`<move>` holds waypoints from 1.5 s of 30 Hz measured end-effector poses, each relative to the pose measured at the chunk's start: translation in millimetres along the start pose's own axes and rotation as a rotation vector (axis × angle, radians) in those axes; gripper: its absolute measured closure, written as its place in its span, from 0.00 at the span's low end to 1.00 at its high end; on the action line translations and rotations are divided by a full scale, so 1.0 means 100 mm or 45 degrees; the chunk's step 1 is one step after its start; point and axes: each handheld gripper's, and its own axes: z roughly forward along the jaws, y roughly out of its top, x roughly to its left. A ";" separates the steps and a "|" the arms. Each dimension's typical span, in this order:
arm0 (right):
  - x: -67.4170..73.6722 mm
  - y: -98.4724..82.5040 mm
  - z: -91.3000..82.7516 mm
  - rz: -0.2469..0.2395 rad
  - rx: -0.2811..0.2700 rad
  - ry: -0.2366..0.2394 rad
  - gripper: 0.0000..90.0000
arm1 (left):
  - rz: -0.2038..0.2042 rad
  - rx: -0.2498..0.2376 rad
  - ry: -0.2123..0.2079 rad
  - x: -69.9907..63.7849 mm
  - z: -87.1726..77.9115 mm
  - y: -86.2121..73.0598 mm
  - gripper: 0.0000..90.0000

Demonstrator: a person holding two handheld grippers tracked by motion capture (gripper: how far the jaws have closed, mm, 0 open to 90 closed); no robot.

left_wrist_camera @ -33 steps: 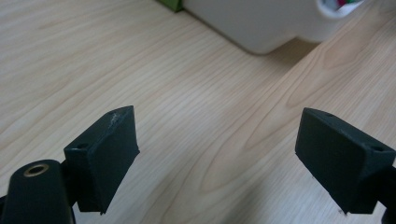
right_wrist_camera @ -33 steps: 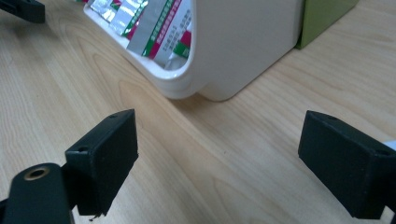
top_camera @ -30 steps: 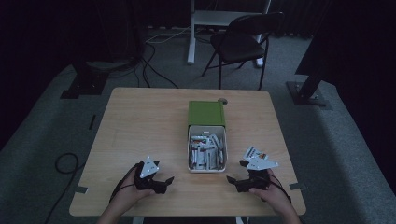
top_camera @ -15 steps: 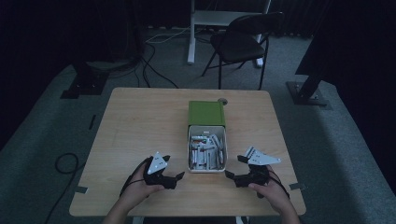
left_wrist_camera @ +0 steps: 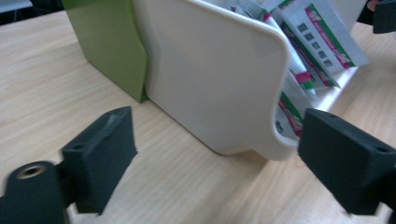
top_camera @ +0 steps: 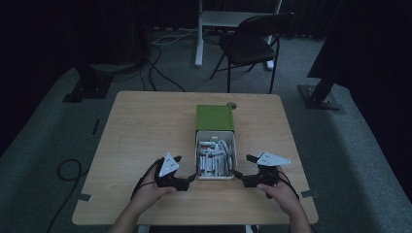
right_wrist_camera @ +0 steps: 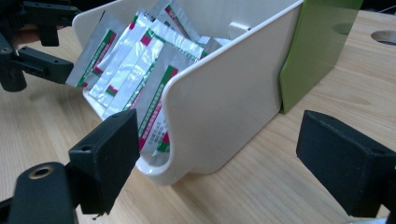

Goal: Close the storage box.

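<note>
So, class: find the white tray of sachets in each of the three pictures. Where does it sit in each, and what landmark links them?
High view: the white tray lies at the table's near middle, between the two grippers.
Left gripper view: it takes up the centre and upper right, beyond the open jaws.
Right gripper view: it takes up the centre and upper left, beyond the open jaws.
Shared landmark: the green box joined to the tray's far end.

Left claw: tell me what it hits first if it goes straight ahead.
Probably the cream plastic bin holding green-and-white sachets: its side wall and front corner sit between the open left claw jaws. Depth is uncertain.
</note>
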 end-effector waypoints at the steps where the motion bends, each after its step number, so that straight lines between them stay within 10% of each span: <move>1: 0.00 0.00 0.01 0.009 0.001 0.000 0.14 | -0.001 -0.001 0.000 0.00 0.01 0.00 0.12; 45: -0.14 0.01 0.20 -0.005 0.003 -0.120 0.13 | -0.081 -0.053 0.050 0.16 0.21 0.12 0.12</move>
